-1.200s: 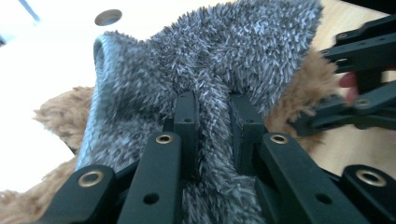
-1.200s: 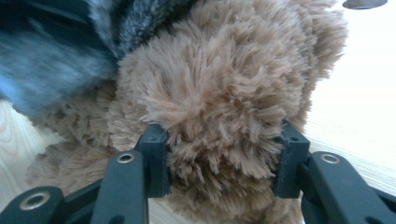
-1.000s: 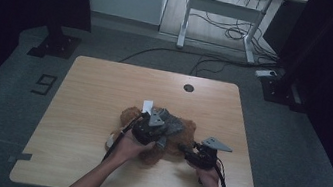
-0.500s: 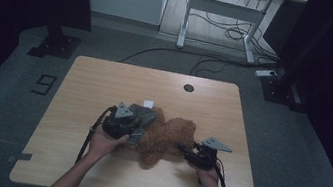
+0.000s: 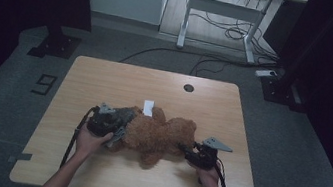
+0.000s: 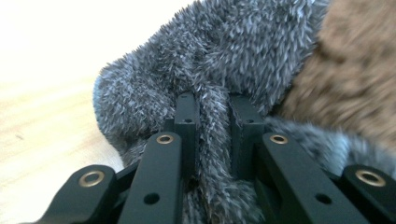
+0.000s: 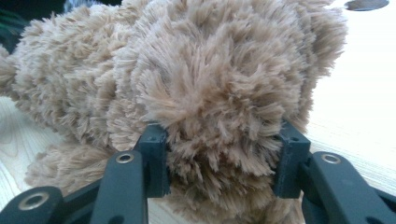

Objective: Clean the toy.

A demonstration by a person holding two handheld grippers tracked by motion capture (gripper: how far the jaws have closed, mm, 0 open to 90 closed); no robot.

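Note:
A brown plush bear (image 5: pixel 160 134) lies on its side on the wooden table (image 5: pixel 105 81). A grey fuzzy cloth (image 5: pixel 126 114) is bunched at its left end. My left gripper (image 5: pixel 117 127) is at that end and is shut on a fold of the grey cloth (image 6: pixel 233 51), with the strand pinched between the jaws of this gripper (image 6: pixel 212 112). Brown fur (image 6: pixel 355 79) shows just beyond. My right gripper (image 5: pixel 186 150) is at the bear's right end. In the right gripper view, this gripper (image 7: pixel 219 144) is shut around a thick lump of the bear (image 7: pixel 210 70).
A white tag (image 5: pixel 148 107) lies on the table just behind the bear. A round cable hole (image 5: pixel 188 87) sits near the far edge. Beyond the table stand a white desk frame (image 5: pixel 218 10) and floor cables (image 5: pixel 170 56). Bare tabletop lies behind and to the left.
My left gripper has moved left from over the bear's middle to its left end, drawing the grey cloth along and uncovering the white tag. The right gripper has stayed put.

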